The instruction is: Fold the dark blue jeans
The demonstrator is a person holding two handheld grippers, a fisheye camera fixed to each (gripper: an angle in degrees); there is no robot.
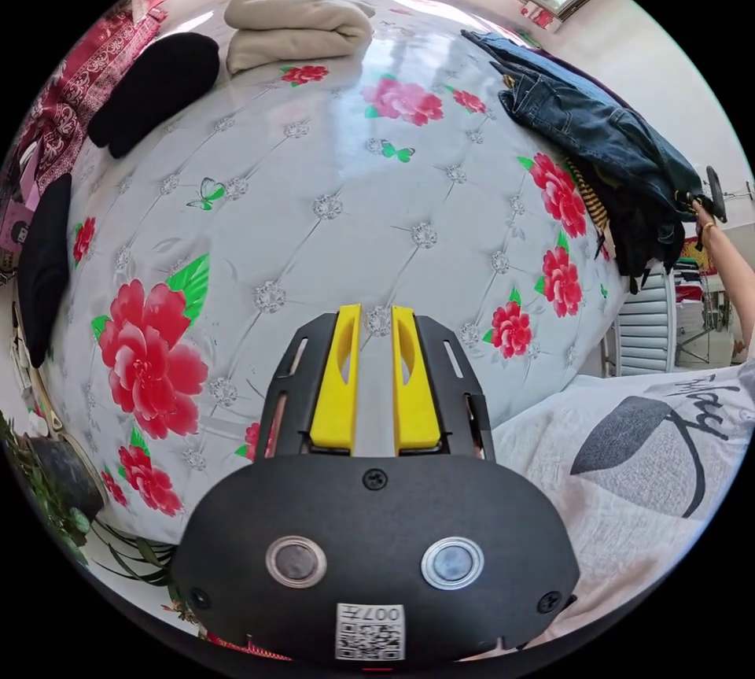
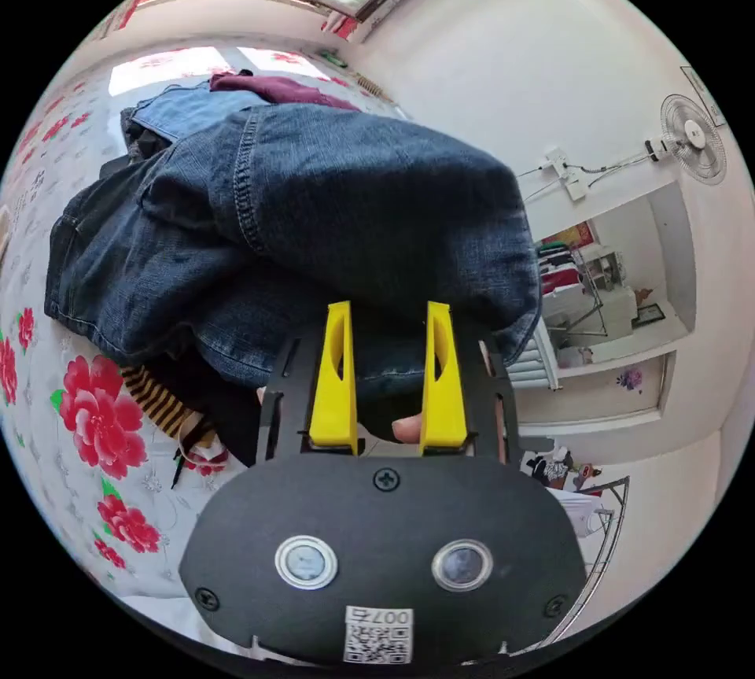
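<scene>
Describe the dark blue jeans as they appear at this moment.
The dark blue jeans are heavy denim with pale seam stitching, crumpled on top of a pile of other clothes at the edge of the flowered bedcover. The right gripper is open, its yellow jaws straddling a bunched fold at the near edge.

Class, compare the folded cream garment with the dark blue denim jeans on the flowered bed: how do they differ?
The folded cream garment lies neatly stacked; the dark blue denim jeans lie rumpled on a heap. The cream garment sits alone; the jeans have the open right gripper at them. Both rest on the white flowered bed cover.
</scene>
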